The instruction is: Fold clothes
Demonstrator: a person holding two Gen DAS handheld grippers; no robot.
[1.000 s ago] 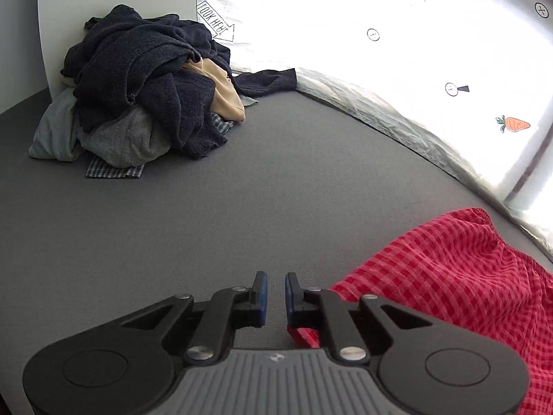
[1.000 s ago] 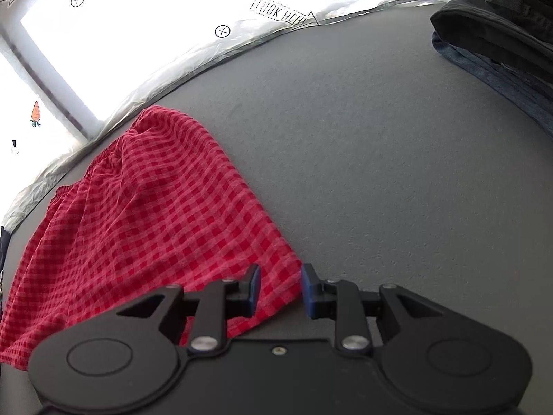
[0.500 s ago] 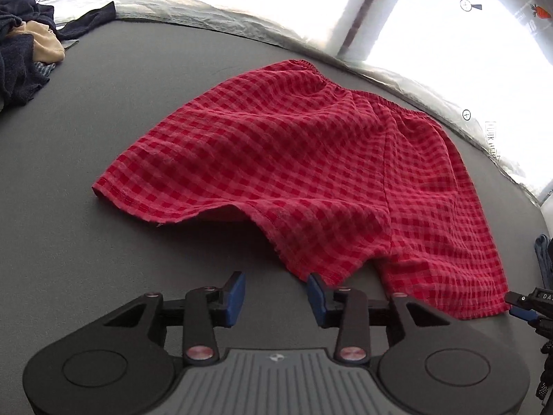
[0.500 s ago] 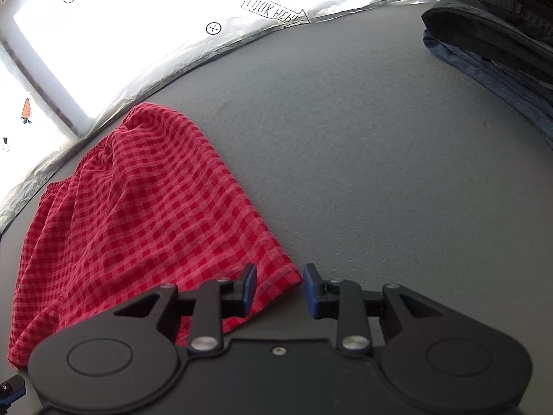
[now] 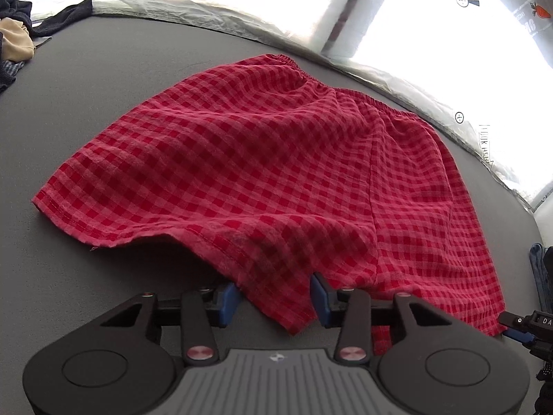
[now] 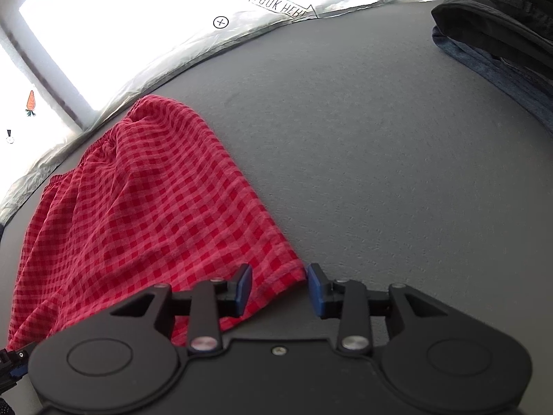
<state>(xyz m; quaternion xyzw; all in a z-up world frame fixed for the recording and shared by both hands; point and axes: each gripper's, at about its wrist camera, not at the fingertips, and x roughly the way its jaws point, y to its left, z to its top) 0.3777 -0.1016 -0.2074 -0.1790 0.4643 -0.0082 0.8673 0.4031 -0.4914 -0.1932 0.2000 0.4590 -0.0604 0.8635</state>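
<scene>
Red gingham shorts (image 5: 276, 173) lie spread on a matte grey counter (image 5: 121, 79) with a fine, felt-like grain. The cloth is thin and woven, with a gathered elastic waistband at the far edge and stitched hems at the near edge; soft ripples run across it, and one hem lifts off the counter into a shallow arch. The left gripper (image 5: 274, 299) has its jaws spread, blue-padded tips on either side of a drooping hem corner near the middle of the shorts, without pinching it. The right gripper (image 6: 279, 288) also has its jaws spread, straddling the near right corner of the shorts (image 6: 145, 214); the cloth touches or nearly touches the right pad, and which cannot be told. At the far left, a heap of dark and tan clothes (image 5: 13, 34) is cut off by the frame. At the far right, a folded stack of dark and blue garments (image 6: 494, 45) is likewise only partly visible. Behind the counter, a crinkled silvery sheet (image 6: 193, 55) is washed out by glare, its printed marks barely readable.
</scene>
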